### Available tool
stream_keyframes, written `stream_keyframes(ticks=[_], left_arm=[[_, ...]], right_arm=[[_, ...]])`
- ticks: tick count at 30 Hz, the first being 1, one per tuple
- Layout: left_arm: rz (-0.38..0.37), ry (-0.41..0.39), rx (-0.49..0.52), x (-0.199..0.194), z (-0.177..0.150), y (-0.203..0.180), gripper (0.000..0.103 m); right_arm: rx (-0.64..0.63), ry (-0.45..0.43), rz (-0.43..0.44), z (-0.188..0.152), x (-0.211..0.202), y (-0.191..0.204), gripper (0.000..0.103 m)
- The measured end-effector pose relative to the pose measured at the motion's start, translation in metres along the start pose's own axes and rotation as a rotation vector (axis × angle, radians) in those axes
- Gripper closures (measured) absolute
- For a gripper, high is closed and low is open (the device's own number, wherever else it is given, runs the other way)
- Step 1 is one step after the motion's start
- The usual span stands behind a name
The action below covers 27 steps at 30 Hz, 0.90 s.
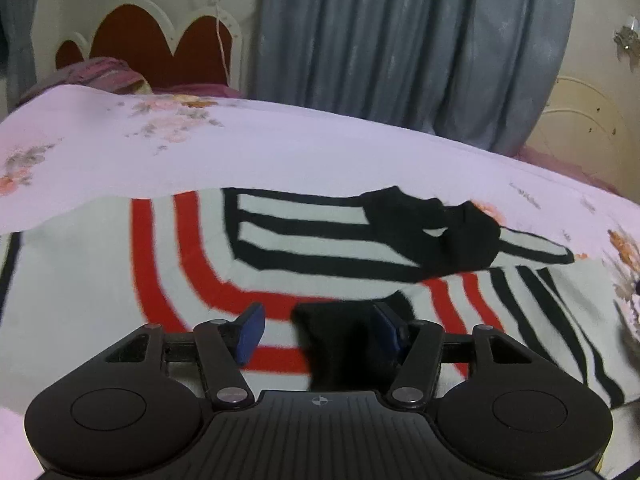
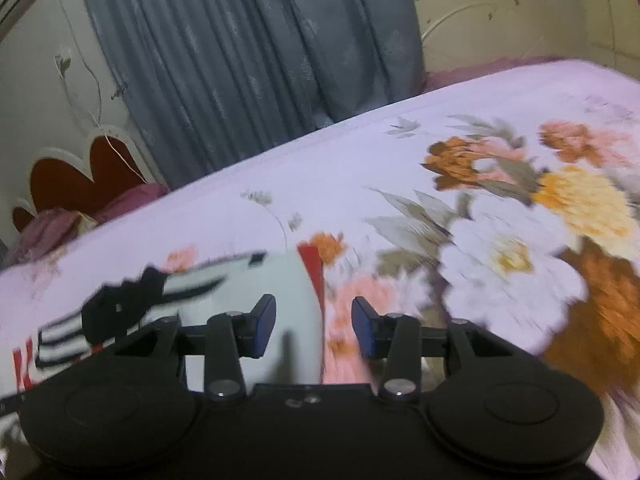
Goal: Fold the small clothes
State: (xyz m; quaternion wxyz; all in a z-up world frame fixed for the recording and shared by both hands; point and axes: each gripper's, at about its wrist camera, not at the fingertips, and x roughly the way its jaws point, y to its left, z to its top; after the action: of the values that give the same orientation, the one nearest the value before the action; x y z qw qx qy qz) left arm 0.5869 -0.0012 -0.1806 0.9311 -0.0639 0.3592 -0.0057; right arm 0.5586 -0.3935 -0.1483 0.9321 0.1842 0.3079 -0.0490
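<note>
Both tongs [image 1: 318,334] [image 2: 314,326] gape above the unlabelled striped garment [image 1: 304,240].

Ahead of your claws a bed [image 1: 280,152] spreads under a pale floral sheet; beyond it hang grey-blue curtains [image 1: 400,40], with a red scalloped headboard [image 1: 160,44] far left, cream walls, and a cream cabinet [image 2: 500,24] far right

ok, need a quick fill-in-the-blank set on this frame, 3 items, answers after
1. The garment carries black and ____ stripes on white.
2. The left gripper has its jaws ____, with a piece of black fabric between them.
3. The curtain behind the bed is ____.

Answers: red; open; grey
</note>
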Motion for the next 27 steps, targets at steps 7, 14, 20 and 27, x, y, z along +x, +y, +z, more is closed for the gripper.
stream_keyframes(ticks=[7,14,20,27], left_arm=[[-0.038,-0.007,0.002,0.015,-0.002,-0.011,0.098],[0.040,-0.042,0.102,0.017,-0.020,-0.020,0.097],[0.088,-0.145,0.076,-0.020,-0.003,-0.028,0.060],[-0.131,-0.063,0.247,0.024,-0.002,-0.124,0.043]], right_arm=[[0.151,0.139,0.137,0.020,0.070,-0.021,0.093],[-0.041,0.120,0.037,0.008,0.072,0.000,0.093],[-0.129,0.036,-0.003,0.011,0.036,0.024,0.076],[-0.420,0.113,0.140,-0.033,0.053,0.106,0.073]])
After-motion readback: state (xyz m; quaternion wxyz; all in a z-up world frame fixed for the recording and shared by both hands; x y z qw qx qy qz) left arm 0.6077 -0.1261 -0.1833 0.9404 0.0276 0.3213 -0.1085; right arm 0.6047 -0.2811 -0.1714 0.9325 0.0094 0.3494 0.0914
